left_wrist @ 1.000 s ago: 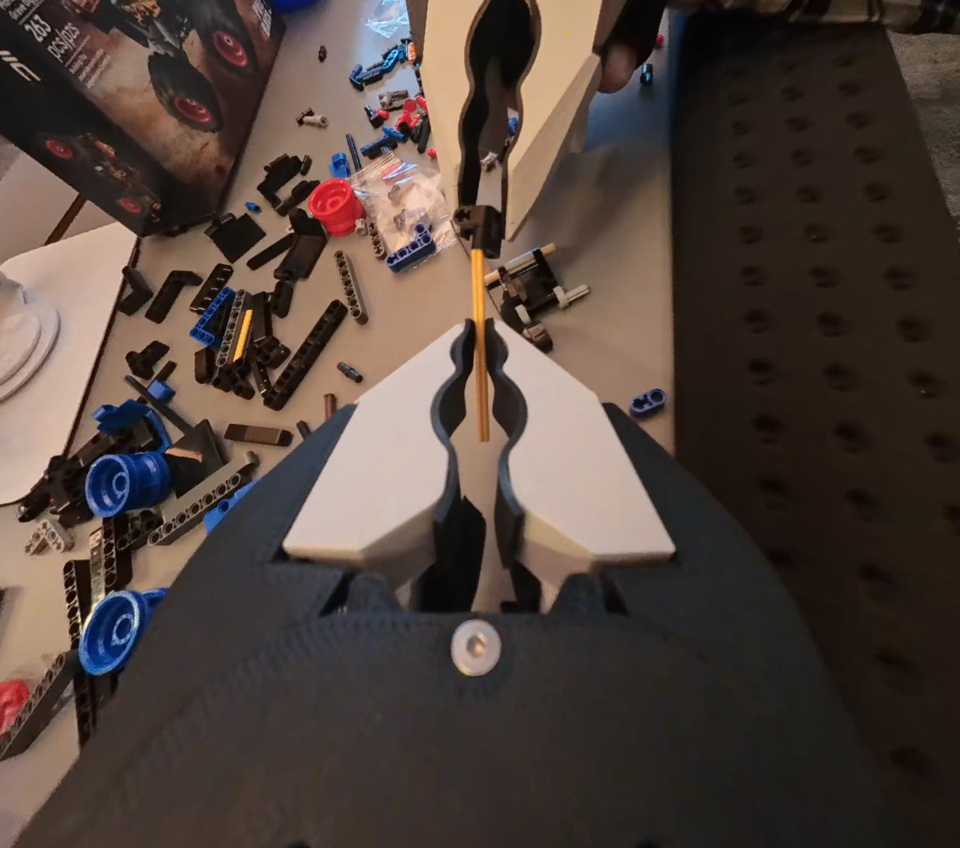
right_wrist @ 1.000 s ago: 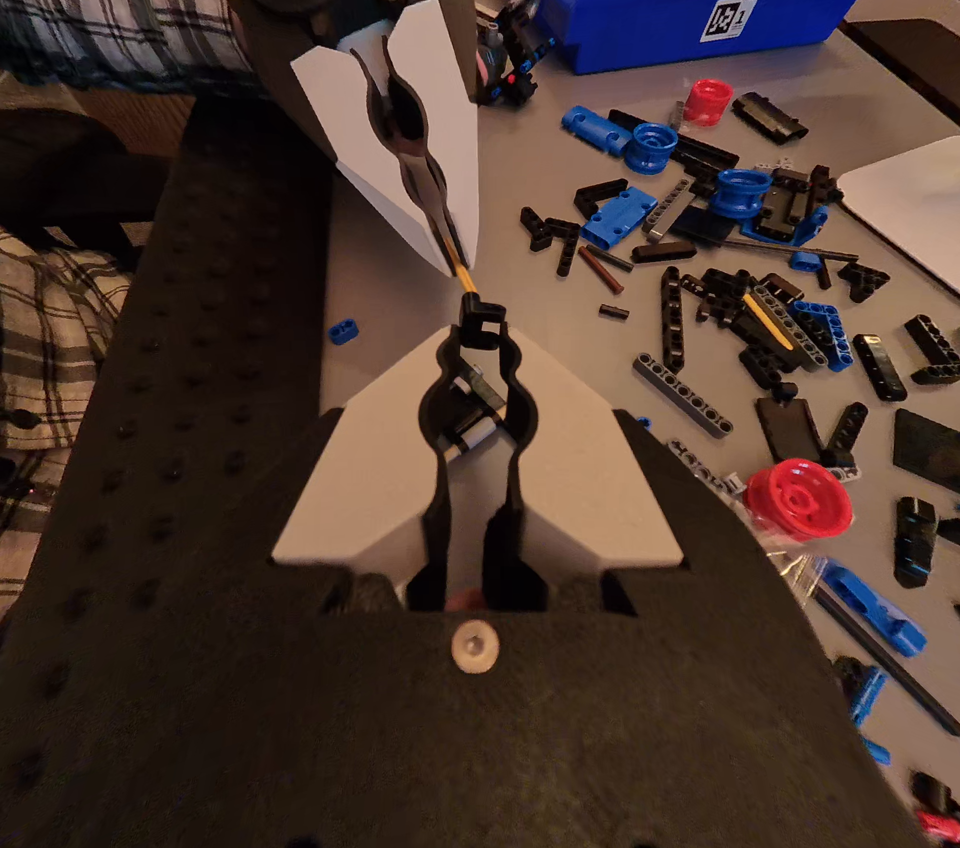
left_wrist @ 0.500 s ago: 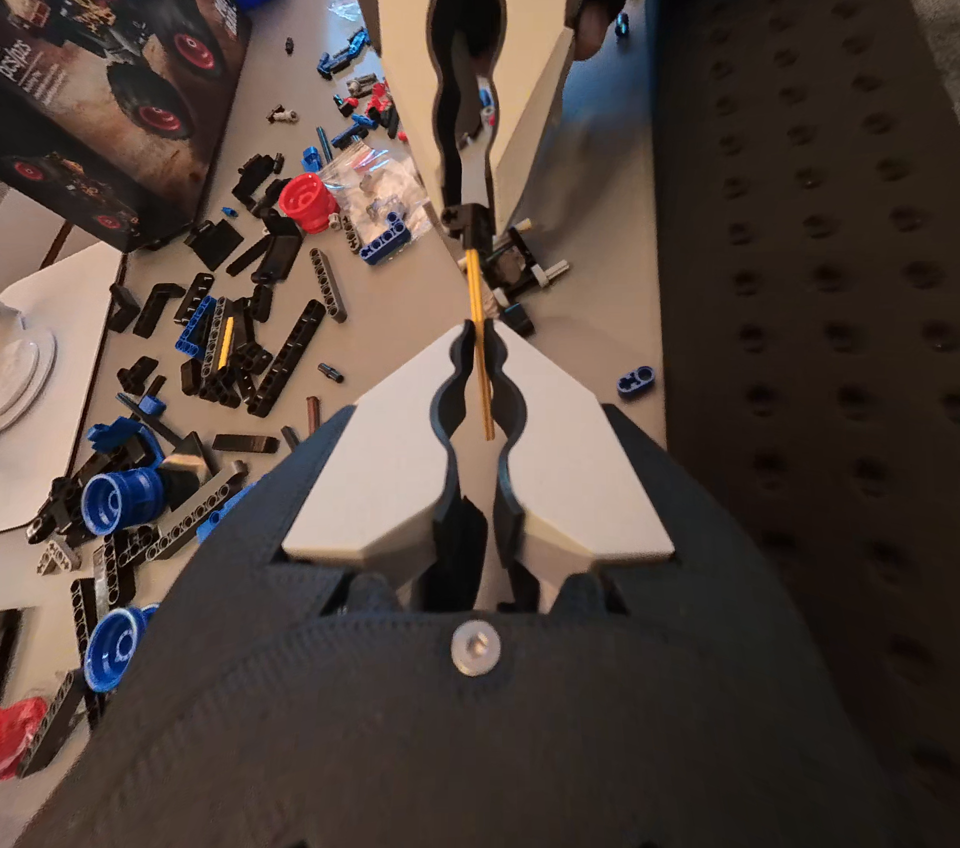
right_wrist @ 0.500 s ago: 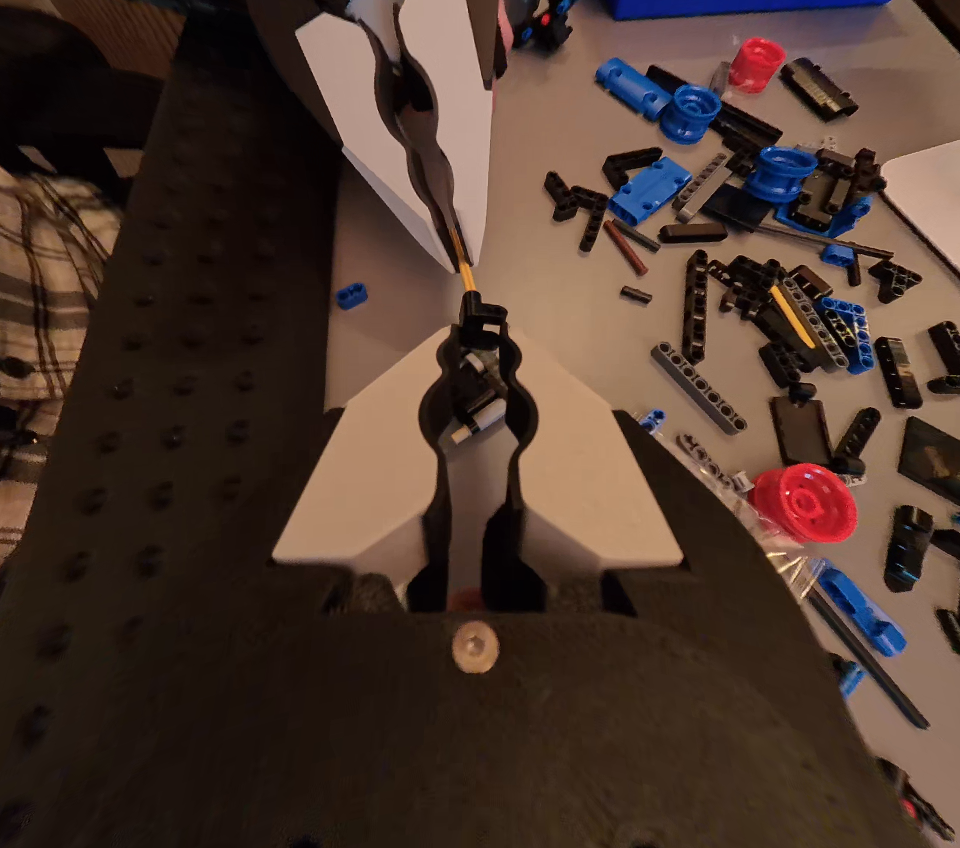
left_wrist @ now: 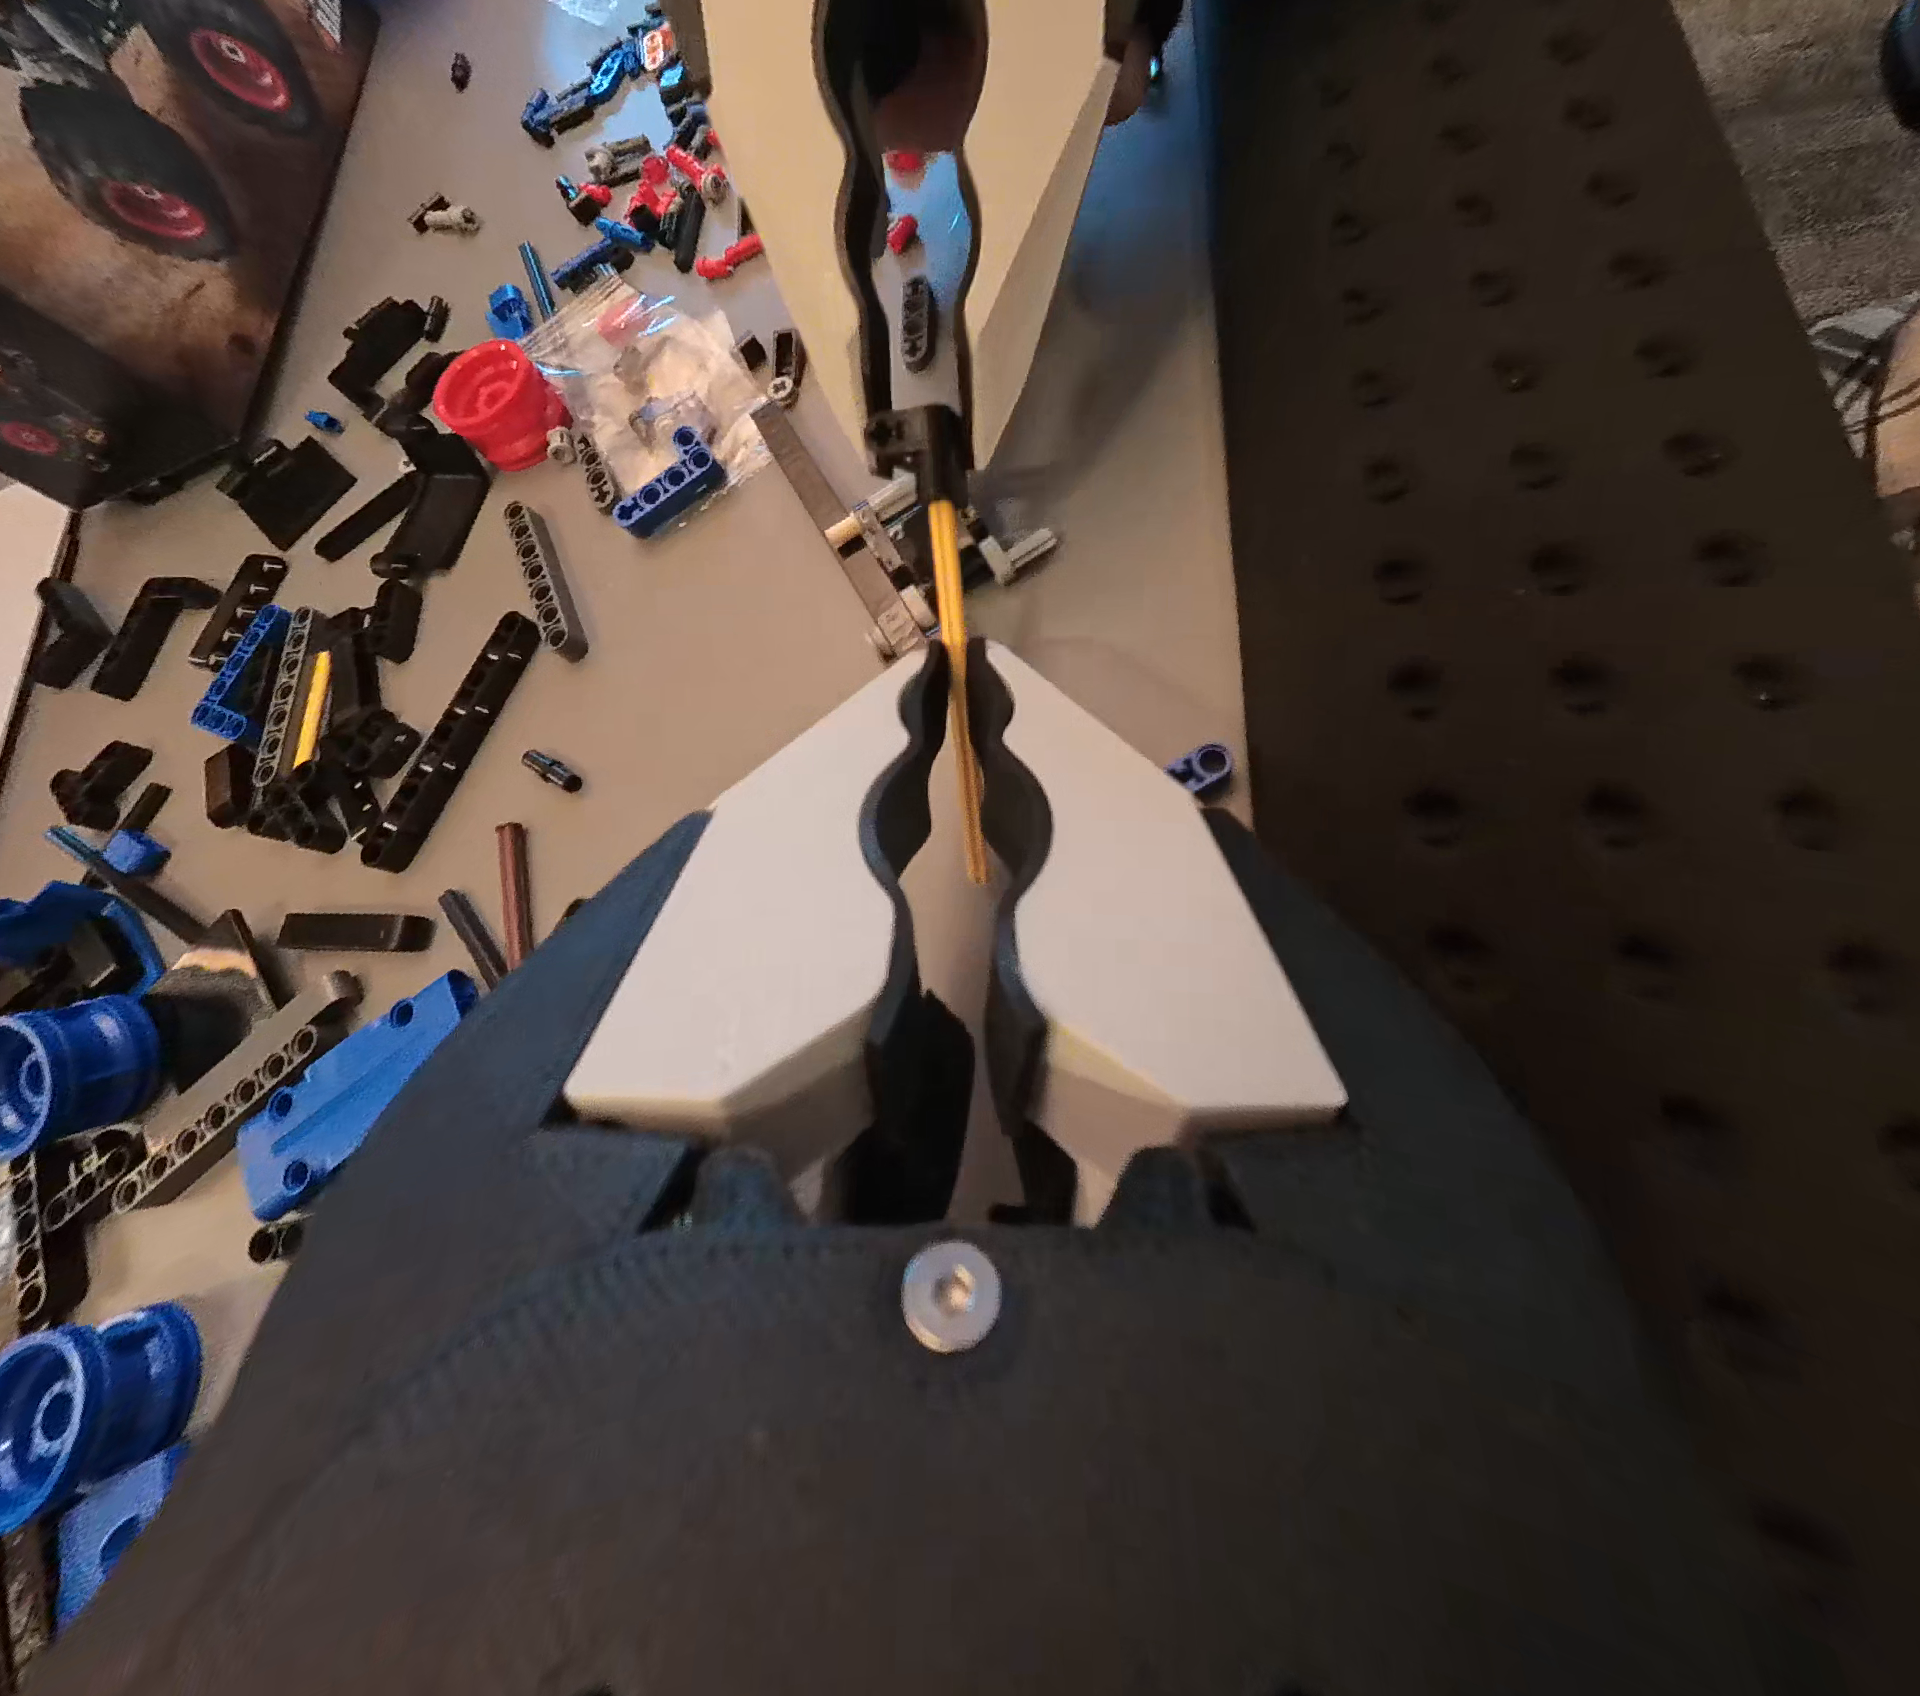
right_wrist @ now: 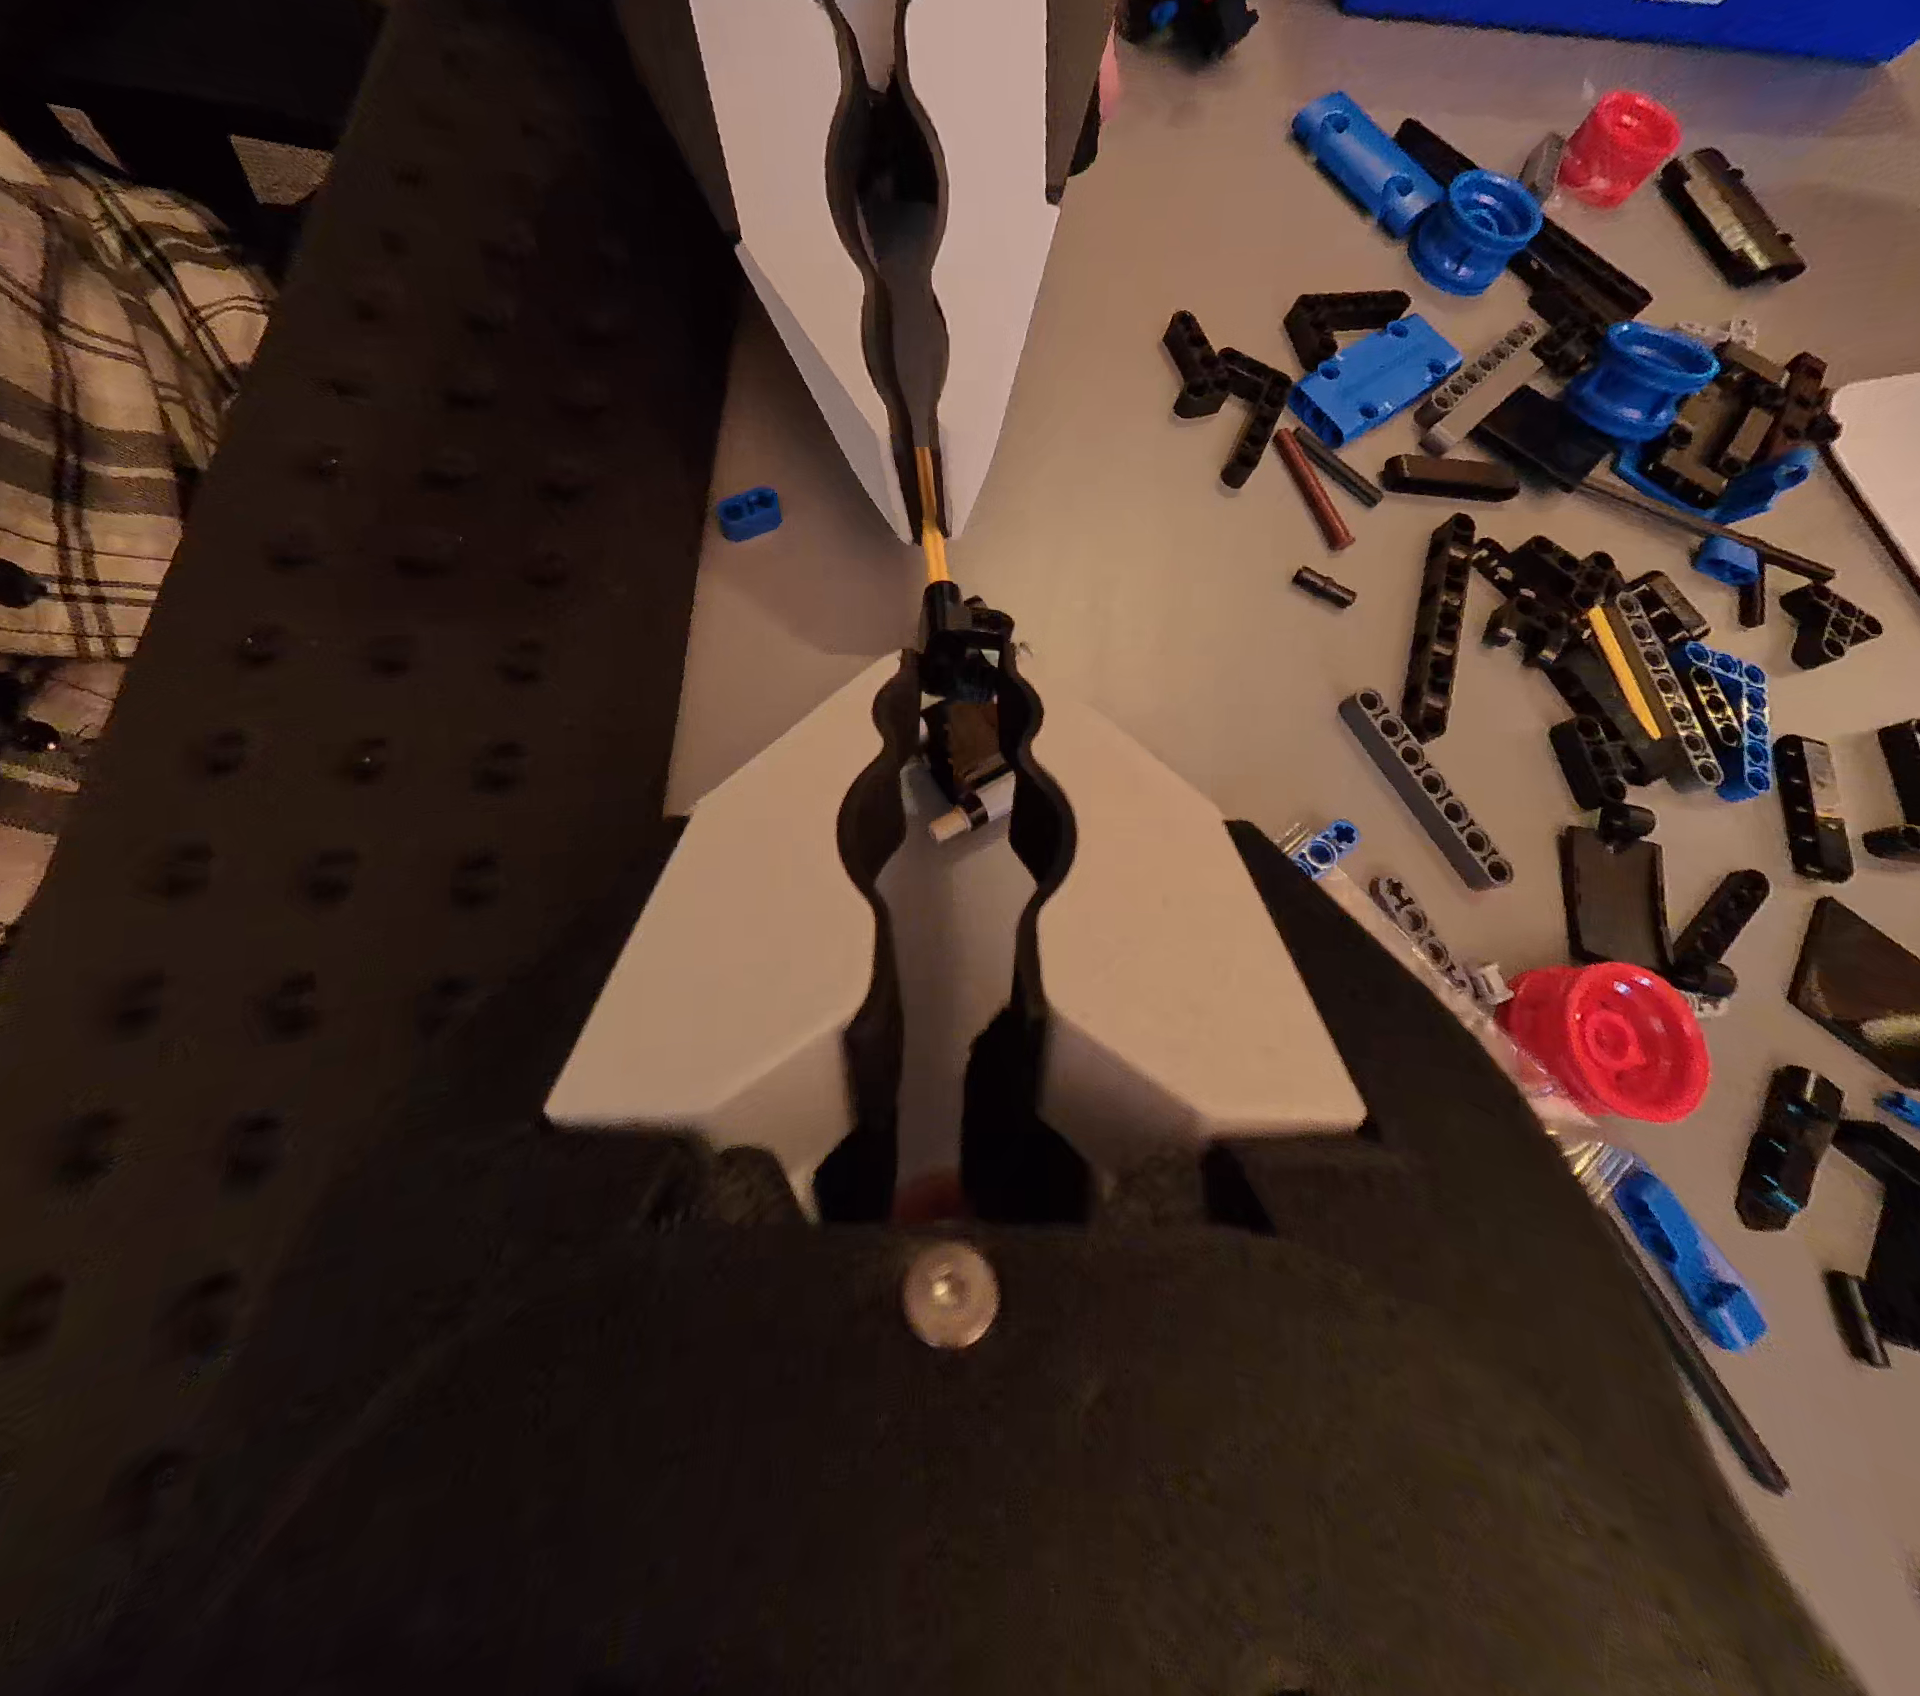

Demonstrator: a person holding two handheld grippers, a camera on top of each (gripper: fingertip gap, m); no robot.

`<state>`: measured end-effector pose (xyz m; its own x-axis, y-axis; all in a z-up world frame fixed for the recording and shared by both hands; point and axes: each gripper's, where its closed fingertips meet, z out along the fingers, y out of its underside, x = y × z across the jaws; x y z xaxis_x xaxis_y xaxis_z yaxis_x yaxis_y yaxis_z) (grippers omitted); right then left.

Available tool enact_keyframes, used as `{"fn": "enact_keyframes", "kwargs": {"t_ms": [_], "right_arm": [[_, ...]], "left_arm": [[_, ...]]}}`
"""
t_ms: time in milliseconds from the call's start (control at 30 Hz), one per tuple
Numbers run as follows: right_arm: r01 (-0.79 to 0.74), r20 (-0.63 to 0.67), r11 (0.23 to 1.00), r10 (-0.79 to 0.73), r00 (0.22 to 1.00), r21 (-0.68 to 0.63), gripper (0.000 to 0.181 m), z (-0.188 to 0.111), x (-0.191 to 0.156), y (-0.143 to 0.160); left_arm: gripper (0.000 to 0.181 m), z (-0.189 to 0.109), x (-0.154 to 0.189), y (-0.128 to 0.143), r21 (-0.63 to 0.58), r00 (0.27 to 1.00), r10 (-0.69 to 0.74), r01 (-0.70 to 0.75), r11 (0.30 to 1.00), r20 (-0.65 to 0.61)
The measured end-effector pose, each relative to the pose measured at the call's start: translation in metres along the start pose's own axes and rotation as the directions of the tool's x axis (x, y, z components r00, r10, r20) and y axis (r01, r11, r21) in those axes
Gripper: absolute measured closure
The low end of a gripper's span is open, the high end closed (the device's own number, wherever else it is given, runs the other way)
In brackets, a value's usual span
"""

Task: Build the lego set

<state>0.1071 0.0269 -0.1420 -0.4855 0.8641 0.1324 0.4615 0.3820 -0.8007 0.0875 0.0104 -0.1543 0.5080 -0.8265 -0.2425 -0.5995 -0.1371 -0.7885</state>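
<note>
A: What is the left gripper (left_wrist: 961, 670) holding right now?

B: It is pinching the yellow rod (left_wrist: 958, 690) between its closed fingers, with the rod's near end sticking back into the gap. The right gripper (right_wrist: 961, 664) is clamping the small black connector (right_wrist: 954, 620) at its tips, and the rod's far end is sitting in that connector, above the grey table (left_wrist: 665, 742).

A: How is the rod going to handle?

B: I am guessing light, thin and stiff, but smooth plastic, so it is likely to slide lengthwise under a push. Gripping it close to the connector is looking safer than out at the end.

A: And the connector?

B: Tiny and hard; it is liable to twist out unless it is being squeezed on its flat sides. The loose pieces (left_wrist: 312, 711) are lying well apart, to the side.
</note>
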Motion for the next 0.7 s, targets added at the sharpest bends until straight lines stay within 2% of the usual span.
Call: {"fn": "enact_keyframes", "kwargs": {"t_ms": [133,367,700], "right_arm": [[0.031,0.012,0.999,-0.031,0.999,0.006,0.168,0.0004,-0.0043,-0.0011],[0.158,-0.018,0.982,-0.161,0.987,-0.103,0.168,0.0029,-0.0062,0.0073],[0.175,-0.051,0.980,-0.180,0.982,-0.090,0.168,0.0028,-0.0062,0.0066]], "left_arm": [[0.180,0.0013,0.0044,0.0011,0.004,1.000,-0.002,0.002,1.000,-0.023],[0.180,0.0039,0.0087,0.0036,-0.003,0.998,-0.014,0.014,1.000,-0.055],[0.180,0.0035,0.0086,0.0023,0.005,0.998,-0.025,0.025,1.000,-0.058]]}}
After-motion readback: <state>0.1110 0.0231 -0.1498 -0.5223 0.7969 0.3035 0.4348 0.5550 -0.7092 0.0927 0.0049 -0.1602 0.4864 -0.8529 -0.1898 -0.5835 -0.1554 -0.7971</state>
